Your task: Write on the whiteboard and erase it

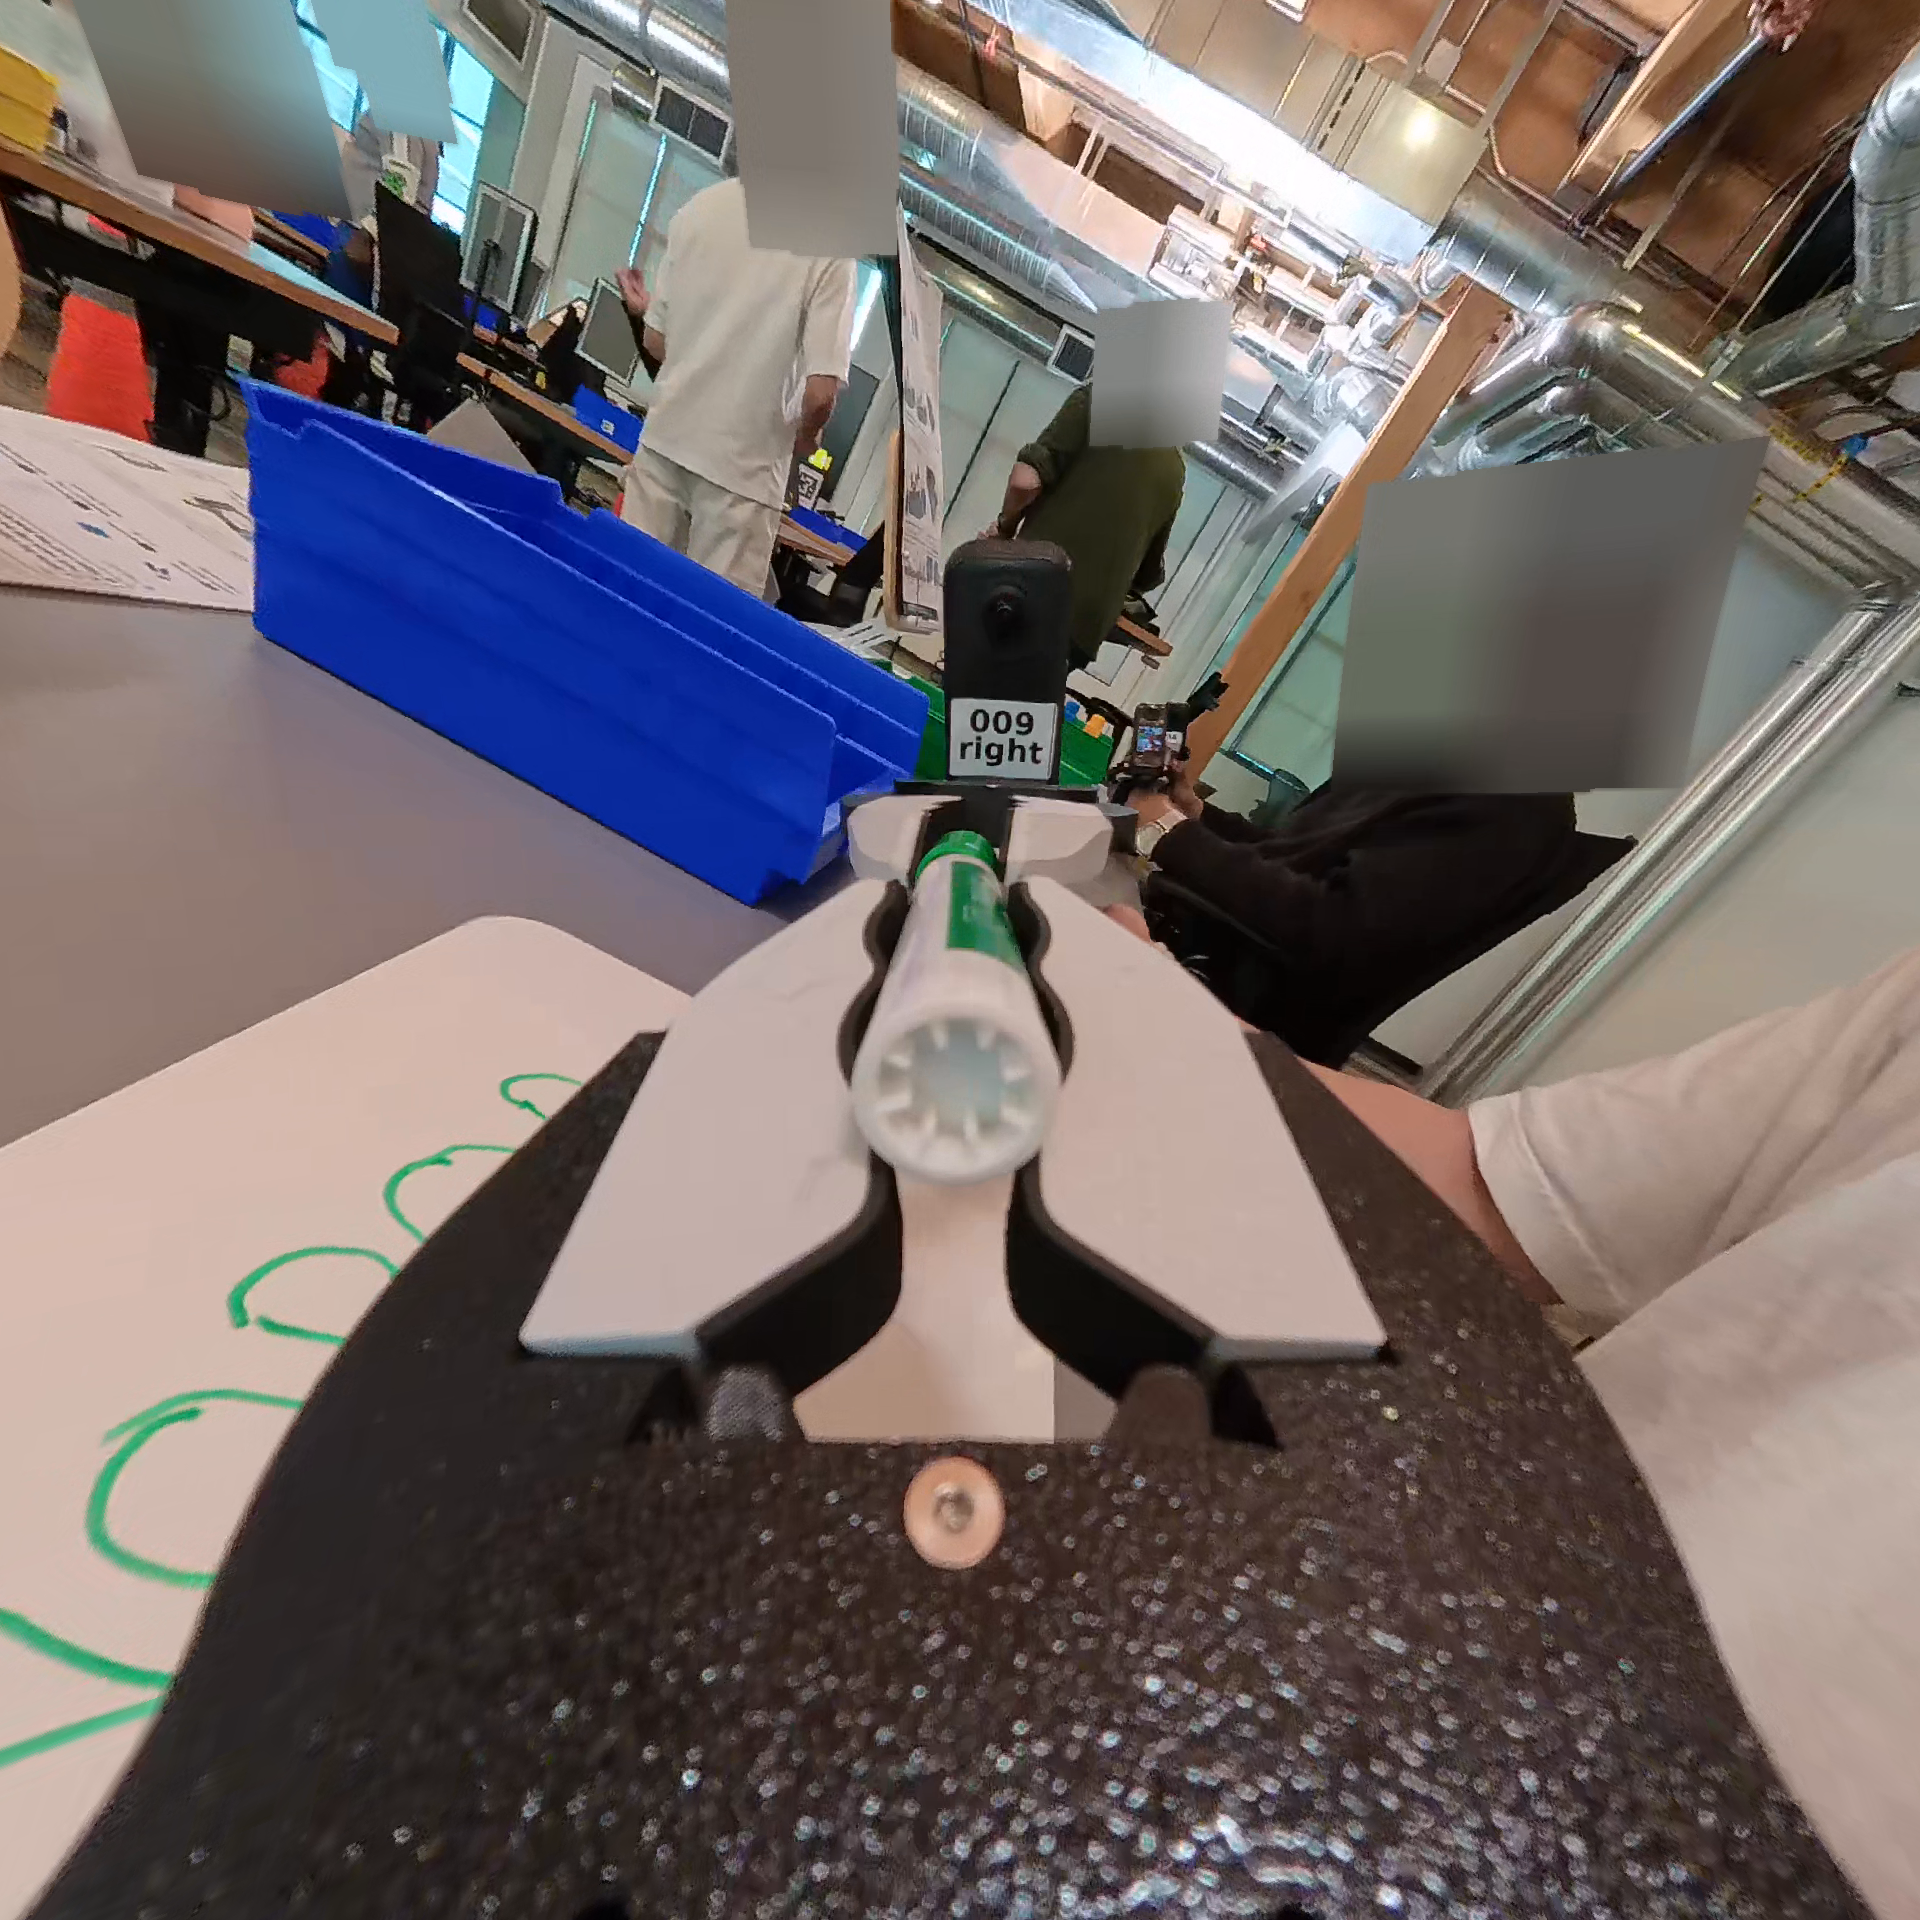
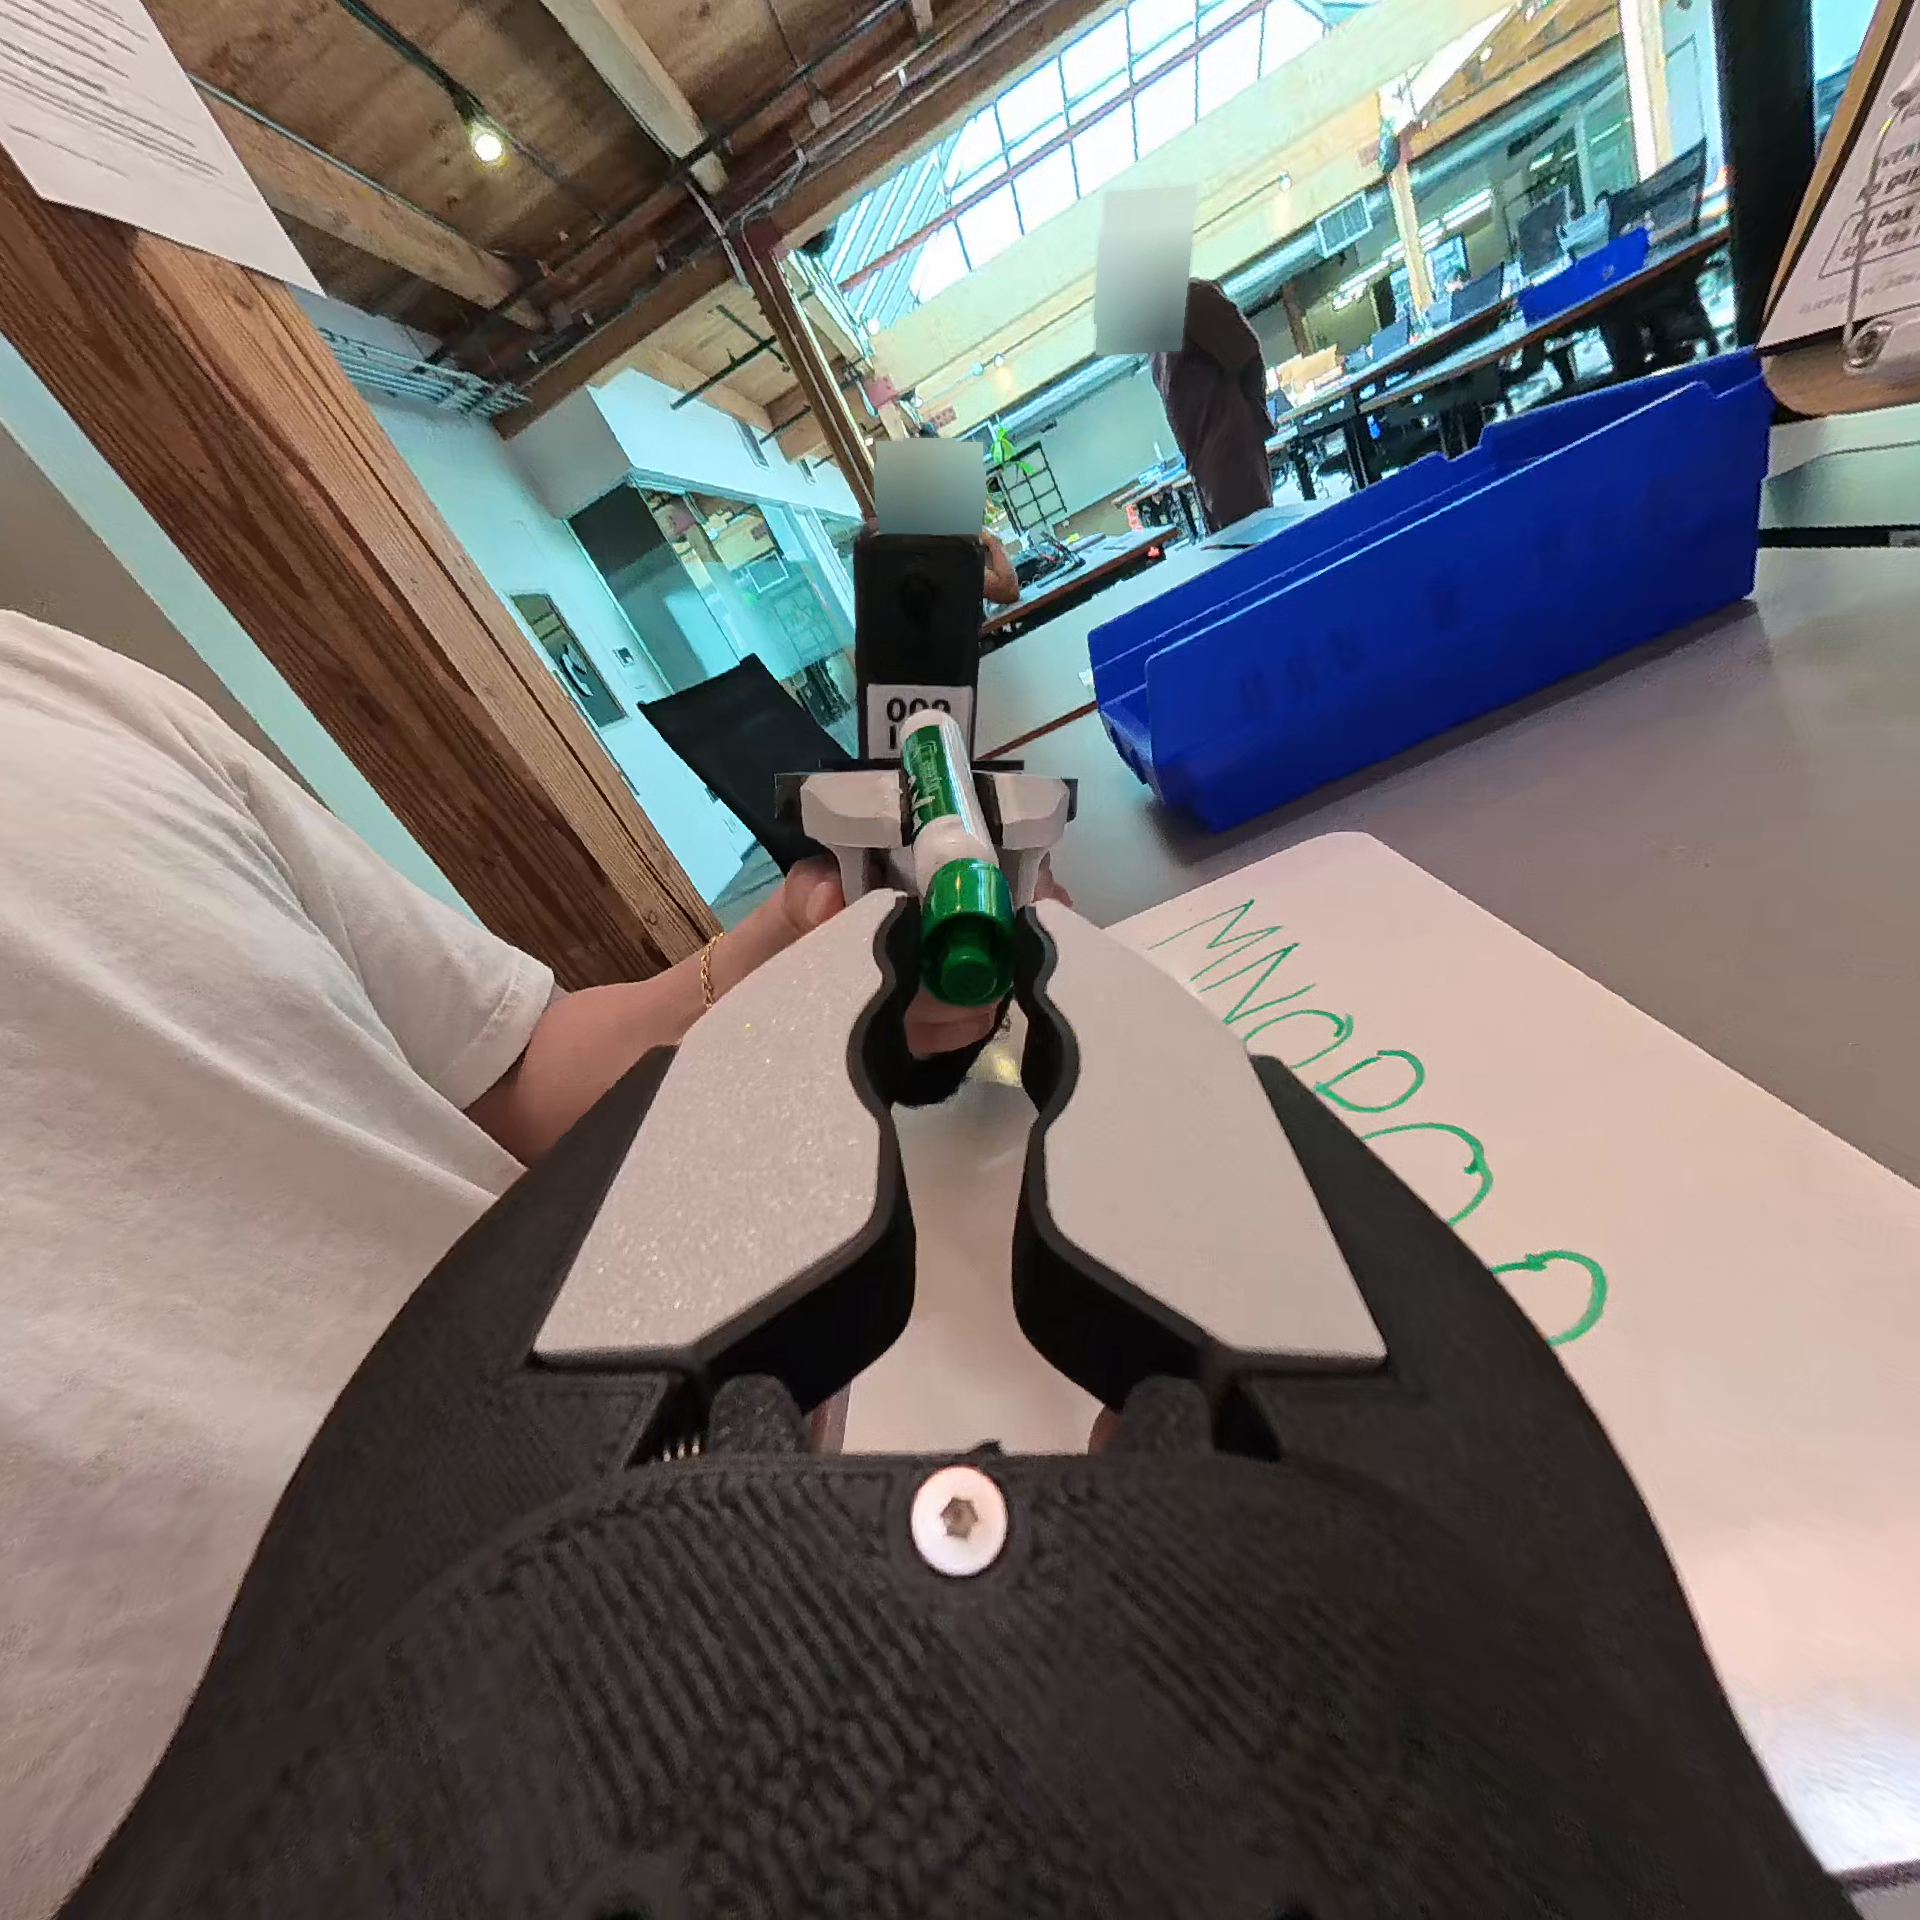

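Grey tabletop [image 1: 260, 790], wooden post [image 2: 312, 540], silver ceiling ducts [image 1: 1039, 166], long workbenches [image 2: 1475, 364], skylight windows [image 2: 1039, 114].

The two claws face each other tip to tip over the near edge of the whiteboard [image 2: 1507, 1039], the marker [image 1: 951, 997] bridging them — no gap between. Beyond the board, bare tabletop [image 1: 312, 790] lies open up to the blue bins [image 1: 540, 634], which wall off the far side.

Wrist cameras face each other closely, sharing the marker [image 1: 951, 1023].
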A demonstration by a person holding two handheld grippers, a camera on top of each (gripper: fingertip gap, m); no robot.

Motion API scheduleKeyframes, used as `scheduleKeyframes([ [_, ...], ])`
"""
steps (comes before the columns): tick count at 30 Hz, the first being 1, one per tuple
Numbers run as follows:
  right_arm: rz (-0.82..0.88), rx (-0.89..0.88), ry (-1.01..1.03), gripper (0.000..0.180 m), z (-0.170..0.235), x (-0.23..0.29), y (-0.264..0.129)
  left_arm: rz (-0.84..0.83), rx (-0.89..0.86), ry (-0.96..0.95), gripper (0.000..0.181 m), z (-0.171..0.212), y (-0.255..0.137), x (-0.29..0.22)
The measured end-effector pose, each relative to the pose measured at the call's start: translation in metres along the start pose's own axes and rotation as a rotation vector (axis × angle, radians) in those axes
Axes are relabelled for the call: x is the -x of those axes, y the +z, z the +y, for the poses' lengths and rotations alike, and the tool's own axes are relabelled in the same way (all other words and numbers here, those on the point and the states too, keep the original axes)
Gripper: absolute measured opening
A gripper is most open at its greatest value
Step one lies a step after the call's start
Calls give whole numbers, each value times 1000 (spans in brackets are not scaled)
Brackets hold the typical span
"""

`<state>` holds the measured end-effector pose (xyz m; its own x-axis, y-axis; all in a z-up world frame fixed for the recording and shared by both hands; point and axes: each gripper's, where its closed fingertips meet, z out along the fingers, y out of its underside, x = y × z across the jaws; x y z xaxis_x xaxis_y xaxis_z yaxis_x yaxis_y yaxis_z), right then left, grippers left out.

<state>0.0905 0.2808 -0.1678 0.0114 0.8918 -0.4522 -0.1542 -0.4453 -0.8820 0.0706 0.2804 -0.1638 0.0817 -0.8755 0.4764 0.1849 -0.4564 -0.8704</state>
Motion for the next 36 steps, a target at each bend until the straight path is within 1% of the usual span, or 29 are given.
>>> scheduleKeyframes([
  [2,-4,-2,2,19,1,1,1,19,1,-41,20,1,-1,1],
  [6,-58,-58,27,19,-7,7,2,79,-78,-144,19,-4,-1,-3],
  [9,-74,-48,37,19,-7,8,3,107,-94,-184,20,-4,-2,-4],
  [11,-73,-16,32,19,-3,7,3,94,-66,-160,20,-1,-3,-3],
  [13,-59,43,29,21,6,4,5,42,-23,-78,19,3,0,-1],
  [14,-68,4,40,19,2,5,5,22,-9,-34,20,3,1,-2],
  [16,-49,-60,25,19,-5,5,5,12,-30,-23,20,-3,3,-3],
  [19,-50,-51,16,19,-6,4,4,30,-49,-53,19,-8,4,-1],
  [21,-39,-45,-10,19,-8,6,2,37,-62,-38,19,-9,5,-3],
  [24,-10,-75,-68,19,-20,13,-4,73,-83,-46,19,-13,11,-9],
  [25,9,-96,-83,19,-27,15,-7,63,-85,-36,21,-15,13,-9],
  [26,26,-130,-102,20,-37,18,-13,43,-91,-17,30,-18,14,-8],
  [27,57,-173,-124,20,-50,21,-23,26,-94,4,35,-22,14,-7],
  [29,168,-258,-187,20,-79,23,-54,-3,-87,45,40,-28,12,-8],
  [30,265,-284,-224,19,-92,20,-76,-19,-78,62,44,-30,11,-7],
  [32,573,-320,-313,20,-118,2,-133,-47,-52,90,50,-29,8,-7],
  [34,922,-337,-367,20,-136,-18,-200,-59,-31,109,49,-27,5,-7],
  [36,1139,-296,-353,20,-142,-37,-244,-62,-36,103,48,-26,2,-6],
])
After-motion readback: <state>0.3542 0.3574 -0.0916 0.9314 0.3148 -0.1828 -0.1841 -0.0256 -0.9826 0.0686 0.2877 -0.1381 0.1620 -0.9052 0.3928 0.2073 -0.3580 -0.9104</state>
